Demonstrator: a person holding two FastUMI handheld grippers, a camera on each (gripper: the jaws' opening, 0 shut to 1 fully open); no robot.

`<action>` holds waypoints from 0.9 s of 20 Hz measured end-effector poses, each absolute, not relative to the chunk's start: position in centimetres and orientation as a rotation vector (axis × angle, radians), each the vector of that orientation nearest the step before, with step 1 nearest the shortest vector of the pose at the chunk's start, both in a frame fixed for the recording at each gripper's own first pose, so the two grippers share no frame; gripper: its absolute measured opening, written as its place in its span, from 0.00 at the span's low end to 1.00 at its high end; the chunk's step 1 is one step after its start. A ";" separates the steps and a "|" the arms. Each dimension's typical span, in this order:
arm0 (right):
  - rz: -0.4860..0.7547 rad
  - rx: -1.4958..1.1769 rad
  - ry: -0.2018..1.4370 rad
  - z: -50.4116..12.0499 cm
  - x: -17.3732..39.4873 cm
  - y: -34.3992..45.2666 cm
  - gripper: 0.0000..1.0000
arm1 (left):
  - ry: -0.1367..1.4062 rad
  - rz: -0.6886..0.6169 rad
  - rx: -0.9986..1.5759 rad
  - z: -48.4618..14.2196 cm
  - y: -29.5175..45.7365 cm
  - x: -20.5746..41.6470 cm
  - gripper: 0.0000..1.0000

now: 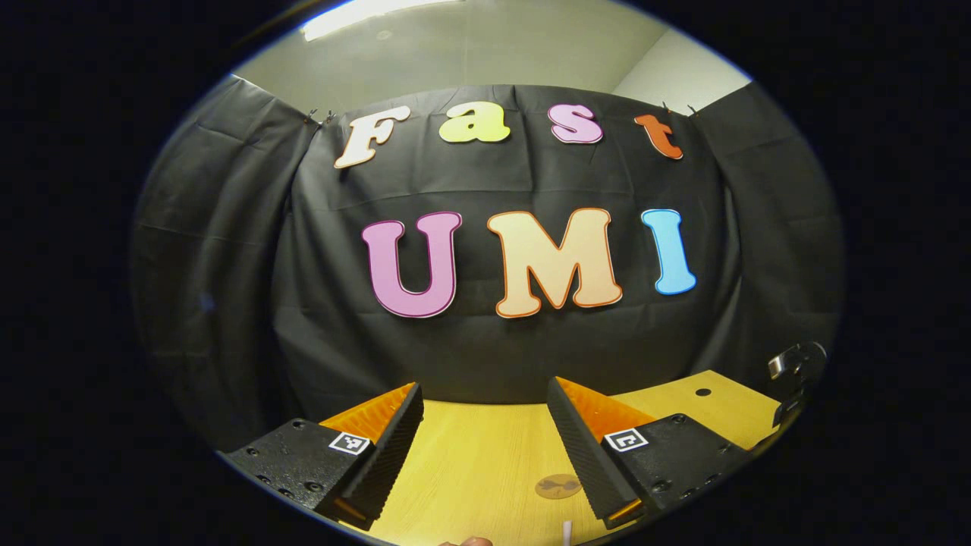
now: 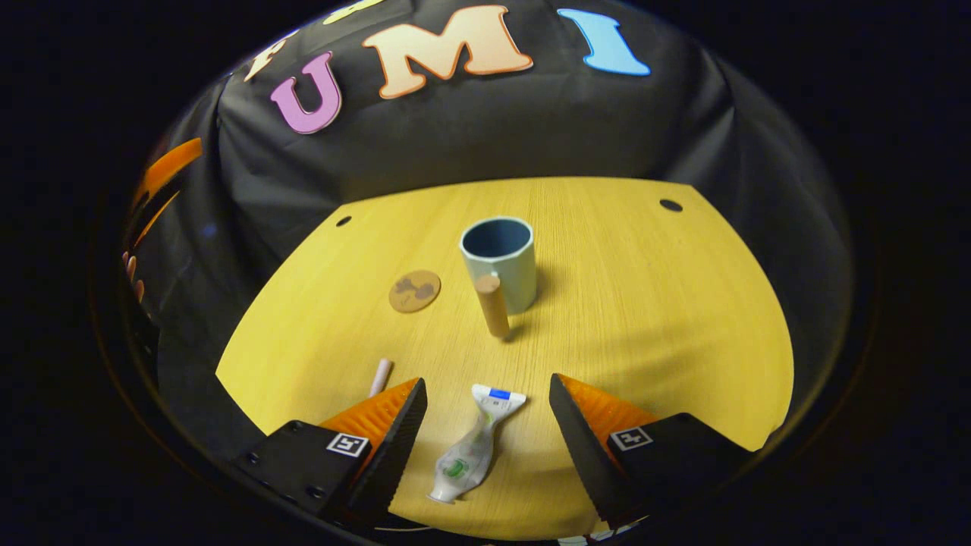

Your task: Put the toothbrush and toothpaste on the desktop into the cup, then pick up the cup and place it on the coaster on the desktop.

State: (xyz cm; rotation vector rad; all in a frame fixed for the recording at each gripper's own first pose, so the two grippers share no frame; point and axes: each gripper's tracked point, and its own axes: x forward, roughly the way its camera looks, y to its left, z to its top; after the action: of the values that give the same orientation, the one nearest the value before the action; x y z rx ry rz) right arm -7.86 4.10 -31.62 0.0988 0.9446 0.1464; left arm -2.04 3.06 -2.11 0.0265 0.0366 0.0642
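Note:
In the right gripper view a pale blue cup point(image 2: 497, 262) with a wooden handle point(image 2: 493, 305) stands upright mid-table. A round brown coaster point(image 2: 415, 291) lies just left of it, apart from it. The squeezed white toothpaste tube point(image 2: 474, 447) lies flat between the fingers of my open right gripper point(image 2: 487, 388), which hovers over it without touching. One end of the pale toothbrush point(image 2: 380, 375) shows beside the left finger. My left gripper point(image 1: 484, 388) is open with nothing in it, held above the table and facing the wall. Below it lie the coaster point(image 1: 557, 485) and a white toothbrush tip point(image 1: 567, 532).
The yellow wooden table point(image 2: 645, 303) has small holes near its far corners point(image 2: 670, 205). Black cloth walls close the back and sides. A metal clamp point(image 1: 793, 368) sticks up at the table's right edge. A hand point(image 2: 133, 274) shows at the far left.

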 end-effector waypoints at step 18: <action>0.141 -0.067 1.234 -39.6 -9.9 4.8 0.76 | 0.126 0.076 0.025 -5.7 5.2 -1.8 0.96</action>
State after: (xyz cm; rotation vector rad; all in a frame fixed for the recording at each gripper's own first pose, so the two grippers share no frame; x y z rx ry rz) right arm -9.89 4.83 -39.57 -0.0671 1.2344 0.1410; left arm -1.84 5.19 -5.70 0.0249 0.1260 0.0759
